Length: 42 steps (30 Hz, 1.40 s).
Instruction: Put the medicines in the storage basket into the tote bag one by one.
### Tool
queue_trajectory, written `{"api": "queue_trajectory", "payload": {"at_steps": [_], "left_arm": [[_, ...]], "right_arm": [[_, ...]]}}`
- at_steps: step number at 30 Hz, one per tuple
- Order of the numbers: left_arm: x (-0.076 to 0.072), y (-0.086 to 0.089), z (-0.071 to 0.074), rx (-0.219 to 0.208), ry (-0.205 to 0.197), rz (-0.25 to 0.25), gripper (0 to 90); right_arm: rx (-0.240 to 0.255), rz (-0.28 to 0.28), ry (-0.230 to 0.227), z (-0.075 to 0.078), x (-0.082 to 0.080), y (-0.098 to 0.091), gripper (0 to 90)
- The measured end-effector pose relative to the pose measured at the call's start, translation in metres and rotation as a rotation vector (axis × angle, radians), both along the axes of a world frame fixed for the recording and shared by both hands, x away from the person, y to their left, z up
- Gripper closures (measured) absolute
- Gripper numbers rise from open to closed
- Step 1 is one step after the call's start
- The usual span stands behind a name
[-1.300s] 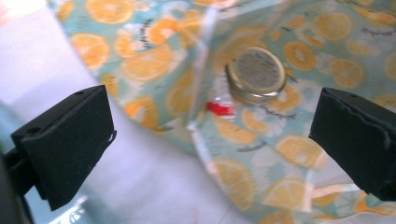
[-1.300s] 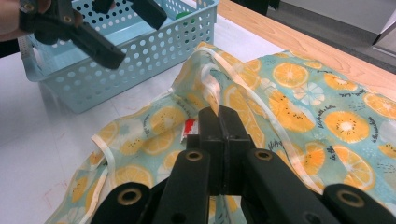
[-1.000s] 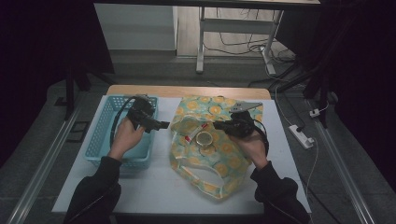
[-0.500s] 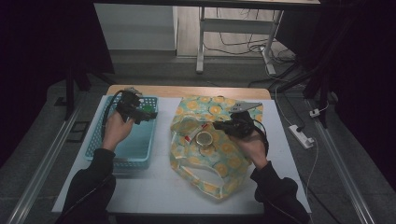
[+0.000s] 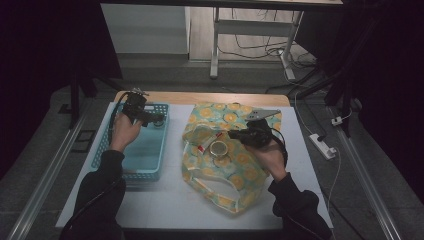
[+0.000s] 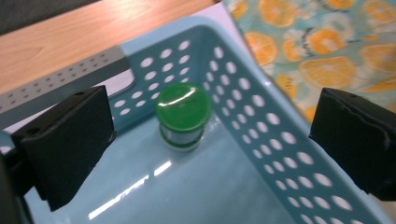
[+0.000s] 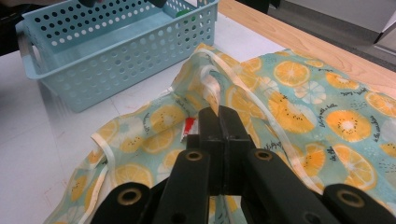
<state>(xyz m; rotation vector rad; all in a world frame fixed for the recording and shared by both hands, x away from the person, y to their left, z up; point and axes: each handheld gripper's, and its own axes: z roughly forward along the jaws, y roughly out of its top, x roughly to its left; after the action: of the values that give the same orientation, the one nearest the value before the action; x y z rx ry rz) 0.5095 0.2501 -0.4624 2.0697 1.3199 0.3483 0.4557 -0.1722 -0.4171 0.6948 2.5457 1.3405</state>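
Note:
A light blue perforated basket [image 5: 131, 172] stands on the left of the white table. In its far right corner sits a small jar with a green lid [image 6: 183, 109]. My left gripper [image 5: 154, 119] hovers over that corner, jaws wide open [image 6: 217, 114] with the jar below and between them, untouched. To the right lies an orange-slice patterned cloth bag [image 5: 230, 180]. A gold-lidded jar [image 5: 218, 148] rests in its mouth. My right gripper [image 5: 240, 136] is at the bag's opening, jaws pressed together [image 7: 219, 114] on the raised fabric edge beside a red tag [image 7: 189, 126].
The table's wooden far edge [image 5: 200, 97] runs behind the basket and the bag. A white power strip [image 5: 322, 146] with a cable lies off the table's right side. Metal desk legs [image 5: 215, 45] stand beyond the table.
My left gripper has moved left, away from the bag, and farther out over the basket's far end. The right gripper and the bag have stayed put.

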Motion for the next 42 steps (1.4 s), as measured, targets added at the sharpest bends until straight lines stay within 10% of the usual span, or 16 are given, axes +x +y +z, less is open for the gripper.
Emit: {"api": "queue_trajectory", "payload": {"at_steps": [8,21,32,42], "left_arm": [[0.014,0.003,-0.017,0.024,0.047,0.070,0.1],[0.033,-0.010,-0.036,0.112,0.117,0.040,3.5],[0.034,-0.016,-0.034,0.135,0.130,0.003,49.6],[0.031,-0.014,-0.025,0.128,0.134,0.043,52.0]], "right_arm": [[0.001,-0.001,0.003,0.000,0.000,-0.001,90.0],[0.005,-0.004,0.000,0.000,0.001,-0.002,90.0],[0.005,-0.003,-0.003,0.001,0.001,-0.002,90.0],[0.007,-0.006,-0.005,0.001,0.000,-0.003,90.0]]}}
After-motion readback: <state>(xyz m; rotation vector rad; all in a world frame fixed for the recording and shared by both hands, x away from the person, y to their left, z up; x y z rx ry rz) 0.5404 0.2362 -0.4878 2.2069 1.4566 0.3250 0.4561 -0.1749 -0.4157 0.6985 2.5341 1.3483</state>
